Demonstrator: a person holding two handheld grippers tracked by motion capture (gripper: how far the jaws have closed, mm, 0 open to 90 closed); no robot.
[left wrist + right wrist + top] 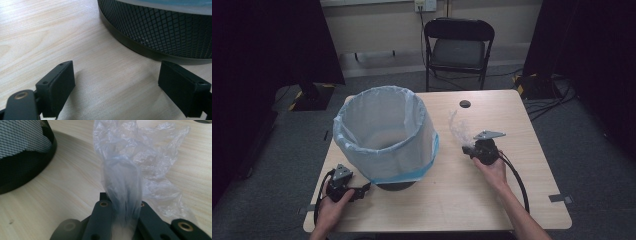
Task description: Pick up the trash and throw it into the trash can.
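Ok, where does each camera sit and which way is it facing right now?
High view: above the person's side, looking forward and down at the table; both forearms show.
Left gripper view: on the left hand-held gripper, open jaws facing the mesh bin.
Right gripper view: on the right hand-held gripper, shut on a clear plastic bag.
Shared: the bin.

A crumpled clear plastic bag stands up off the table, right of the lined mesh bin. Its near end is pinched into a narrow twist between the right claw's closed jaws, the far end fanning loosely.
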